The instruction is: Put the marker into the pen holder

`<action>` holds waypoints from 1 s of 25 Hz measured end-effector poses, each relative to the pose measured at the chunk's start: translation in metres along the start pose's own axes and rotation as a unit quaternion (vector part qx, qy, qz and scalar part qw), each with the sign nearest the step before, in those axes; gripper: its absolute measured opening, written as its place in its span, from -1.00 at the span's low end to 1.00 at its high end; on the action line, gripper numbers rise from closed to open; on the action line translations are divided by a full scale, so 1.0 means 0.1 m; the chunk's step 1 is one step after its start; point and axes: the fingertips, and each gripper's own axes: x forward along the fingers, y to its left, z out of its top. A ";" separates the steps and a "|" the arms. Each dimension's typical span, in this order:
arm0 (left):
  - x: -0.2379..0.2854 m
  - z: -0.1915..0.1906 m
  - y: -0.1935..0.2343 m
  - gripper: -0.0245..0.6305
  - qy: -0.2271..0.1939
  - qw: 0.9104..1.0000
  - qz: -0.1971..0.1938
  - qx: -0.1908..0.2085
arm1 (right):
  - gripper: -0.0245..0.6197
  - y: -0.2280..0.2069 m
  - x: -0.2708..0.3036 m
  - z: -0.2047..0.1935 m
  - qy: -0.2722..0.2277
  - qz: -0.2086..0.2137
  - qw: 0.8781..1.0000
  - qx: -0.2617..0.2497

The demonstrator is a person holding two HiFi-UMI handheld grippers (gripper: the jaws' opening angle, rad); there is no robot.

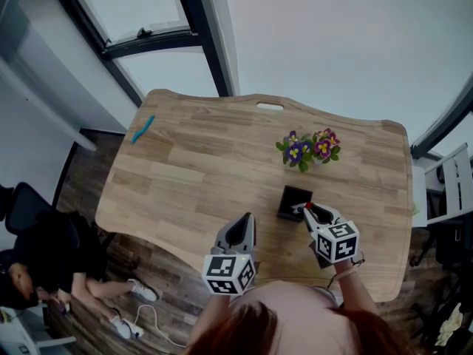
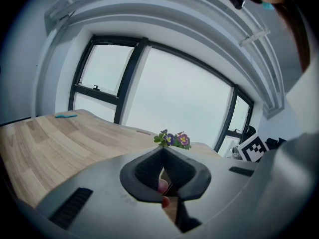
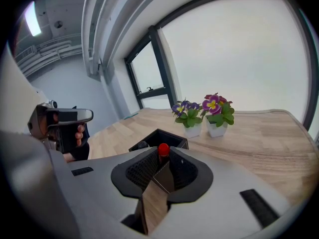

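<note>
A black square pen holder (image 1: 293, 201) stands on the wooden table (image 1: 207, 168), just in front of the flower pots. My right gripper (image 1: 309, 210) is at the holder's right front corner, shut on a marker with a red cap (image 1: 308, 206). In the right gripper view the red cap (image 3: 163, 150) sticks up between the jaws, and the holder's open top (image 3: 158, 135) lies directly behind it. My left gripper (image 1: 244, 226) hovers over the table's front edge, left of the holder, shut and with nothing in it (image 2: 163, 158).
Two small white pots of purple and pink flowers (image 1: 310, 148) stand right behind the holder. A teal pen (image 1: 143, 129) lies near the far left corner. A person (image 1: 44, 265) sits on the floor left of the table. Windows run beyond the far edge.
</note>
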 end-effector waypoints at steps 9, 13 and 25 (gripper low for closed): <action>-0.01 0.00 -0.05 -0.92 -0.001 1.000 -0.007 0.001 | -0.74 -0.01 -0.07 0.07 -0.020 0.002 0.999 0.026; -0.01 0.01 -0.09 -0.92 -0.001 1.000 -0.013 0.004 | -0.74 -0.02 -0.14 0.14 -0.034 -0.004 0.999 0.025; -0.07 0.06 -0.28 -0.92 -0.008 0.999 -0.028 0.021 | -0.74 -0.02 -0.39 0.27 -0.080 -0.017 0.997 0.012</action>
